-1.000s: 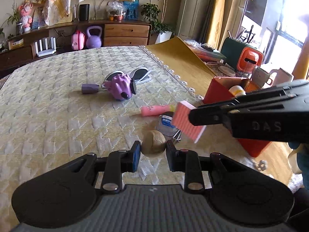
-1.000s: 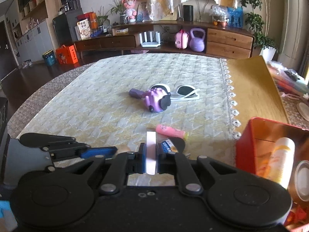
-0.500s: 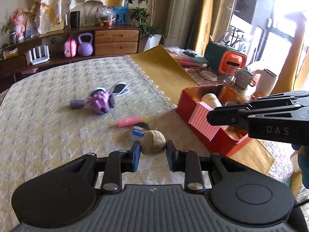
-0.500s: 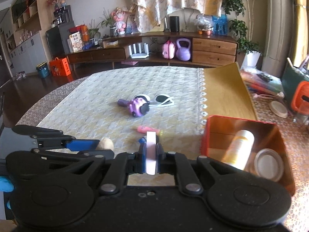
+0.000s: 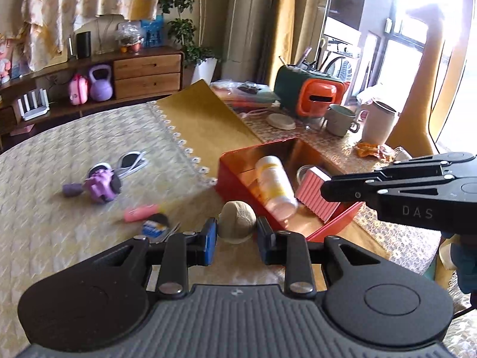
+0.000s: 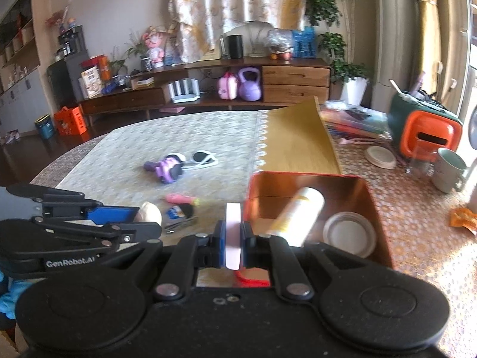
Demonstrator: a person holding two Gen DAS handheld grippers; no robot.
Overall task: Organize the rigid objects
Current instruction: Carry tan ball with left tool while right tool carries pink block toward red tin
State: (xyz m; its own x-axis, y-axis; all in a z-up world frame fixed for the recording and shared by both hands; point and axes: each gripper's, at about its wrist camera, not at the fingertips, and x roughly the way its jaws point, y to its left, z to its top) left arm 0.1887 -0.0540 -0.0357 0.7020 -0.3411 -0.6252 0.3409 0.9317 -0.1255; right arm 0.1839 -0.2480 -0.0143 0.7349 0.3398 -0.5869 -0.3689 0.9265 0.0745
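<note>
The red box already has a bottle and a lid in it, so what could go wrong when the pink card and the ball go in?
1. The pink ridged card may land on the leaning bottle and tip out of the red box.
2. The round tan ball, held only at its sides in the left gripper, could slip and roll off.
3. The right gripper hangs close by, so the two might bump.
</note>
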